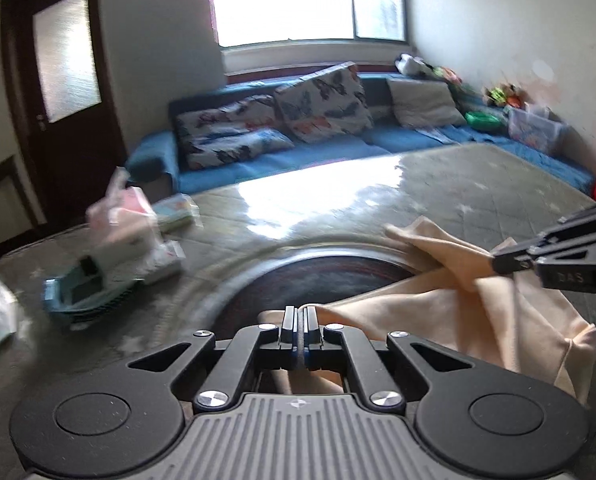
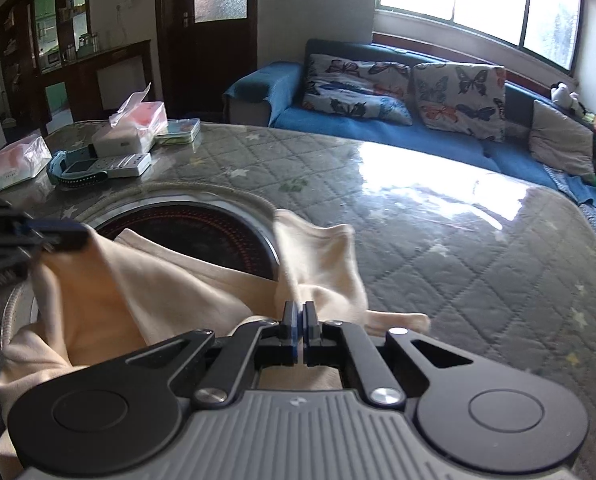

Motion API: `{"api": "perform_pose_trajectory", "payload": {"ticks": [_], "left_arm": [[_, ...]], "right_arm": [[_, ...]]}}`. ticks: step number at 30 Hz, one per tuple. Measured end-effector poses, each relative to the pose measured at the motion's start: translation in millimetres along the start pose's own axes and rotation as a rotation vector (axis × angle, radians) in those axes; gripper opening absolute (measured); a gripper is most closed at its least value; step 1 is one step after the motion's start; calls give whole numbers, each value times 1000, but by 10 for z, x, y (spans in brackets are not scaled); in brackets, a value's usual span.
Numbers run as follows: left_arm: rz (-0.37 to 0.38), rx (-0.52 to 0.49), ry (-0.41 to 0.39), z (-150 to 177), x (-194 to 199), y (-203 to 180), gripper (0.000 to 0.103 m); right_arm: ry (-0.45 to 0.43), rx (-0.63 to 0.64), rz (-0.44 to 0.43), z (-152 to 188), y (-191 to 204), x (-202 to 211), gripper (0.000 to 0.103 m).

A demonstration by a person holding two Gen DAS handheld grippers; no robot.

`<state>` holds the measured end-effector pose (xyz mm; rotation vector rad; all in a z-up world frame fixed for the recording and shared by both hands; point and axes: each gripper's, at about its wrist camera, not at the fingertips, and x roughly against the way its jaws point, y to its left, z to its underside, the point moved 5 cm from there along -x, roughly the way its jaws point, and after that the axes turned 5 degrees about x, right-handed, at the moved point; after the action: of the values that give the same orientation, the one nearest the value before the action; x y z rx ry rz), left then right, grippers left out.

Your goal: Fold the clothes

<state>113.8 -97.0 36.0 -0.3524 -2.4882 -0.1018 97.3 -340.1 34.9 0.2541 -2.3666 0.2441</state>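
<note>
A cream-coloured garment (image 1: 498, 308) hangs bunched between my two grippers above the quilted grey table (image 1: 478, 196). My left gripper (image 1: 299, 314) is shut on one edge of the garment. My right gripper (image 2: 299, 308) is shut on another edge of the garment (image 2: 170, 292), which drapes down to the left over the round dark inset (image 2: 202, 232) in the table (image 2: 438, 248). In the left wrist view the right gripper (image 1: 498, 258) comes in from the right, pinching cloth. In the right wrist view the left gripper (image 2: 74, 236) shows at the left edge, holding cloth.
Tissue packs (image 2: 18, 160), a white box (image 2: 118, 140), a remote-like device (image 2: 126, 164) and a tin (image 2: 178, 132) lie at the table's far left. A blue sofa (image 2: 378, 128) with butterfly cushions (image 2: 458, 96) stands behind the table, below a window. Dark door (image 1: 62, 80) at left.
</note>
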Motion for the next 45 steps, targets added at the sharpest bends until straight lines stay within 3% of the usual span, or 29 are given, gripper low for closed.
{"api": "perform_pose_trajectory", "payload": {"ticks": [10,19,23,26,31,33,35,36,39,45], "left_arm": [[-129,151,-68,124,575,688,2],[-157,202,2,562,774,997,3],[-137,193,22,621,763,979,7],[-131,185,18,617,795,976,7],[-152,196,2,585,877,1076,17],[-167,211,-5,560,905,1136,31],[-177,227,-10,538,917,1180,37],[-179,232,-8,528,913,1194,37],[-172,246,1,505,859,1204,38],[-157,261,40,480,616,1174,38]], "right_arm": [[-12,-4,40,177,-103,210,2],[1,-16,41,291,-122,283,3],[-1,-17,26,275,-90,277,9],[0,-19,9,260,-59,256,24],[23,-35,-19,241,0,131,26],[39,-38,-23,257,18,62,26],[51,-29,-16,271,32,14,22],[53,-27,-11,272,36,3,14],[45,-26,0,259,24,32,7],[12,-11,32,241,-32,165,5]]}}
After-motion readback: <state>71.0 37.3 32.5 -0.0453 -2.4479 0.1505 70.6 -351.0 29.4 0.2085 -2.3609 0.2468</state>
